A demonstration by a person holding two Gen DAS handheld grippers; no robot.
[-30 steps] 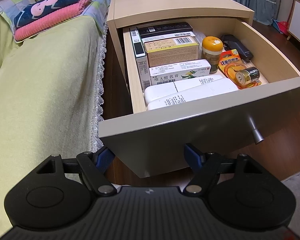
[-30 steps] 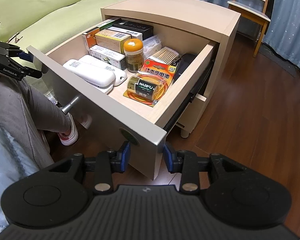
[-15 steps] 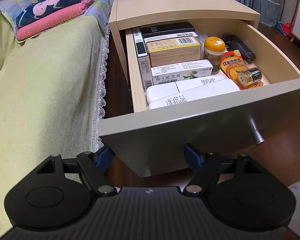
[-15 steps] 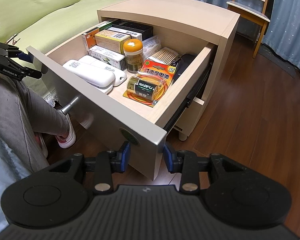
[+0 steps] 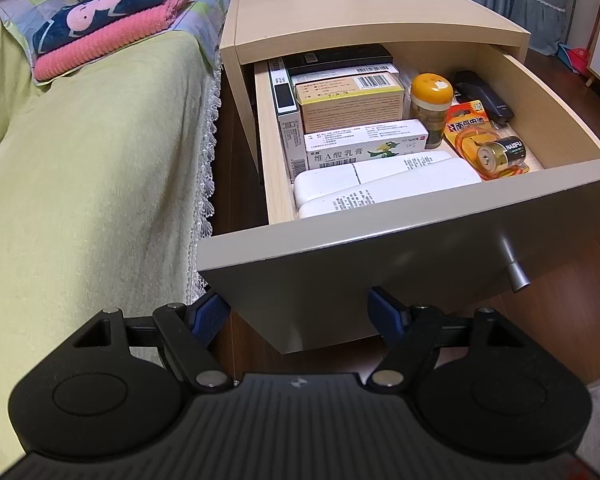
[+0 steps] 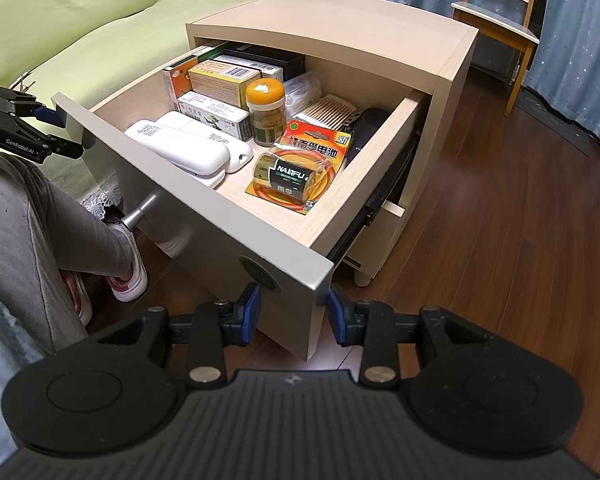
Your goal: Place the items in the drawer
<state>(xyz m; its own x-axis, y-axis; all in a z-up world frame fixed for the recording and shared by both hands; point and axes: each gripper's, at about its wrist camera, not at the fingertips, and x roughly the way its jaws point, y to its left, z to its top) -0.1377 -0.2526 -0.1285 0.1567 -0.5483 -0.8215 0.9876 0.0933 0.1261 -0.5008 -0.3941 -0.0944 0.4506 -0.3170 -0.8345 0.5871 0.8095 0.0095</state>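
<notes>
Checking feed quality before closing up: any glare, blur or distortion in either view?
Left wrist: sharp, fisheye bows the drawer front, dim vignetted corners. Right wrist: glare on the battery pack plastic, soft sheen on the floor, same edge bending.

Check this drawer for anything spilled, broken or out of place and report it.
Nothing stands out. The open drawer holds boxes, two white remotes, a yellow-capped bottle and a battery pack, all packed neatly with no spill or damage visible. Both grippers are empty.
</notes>
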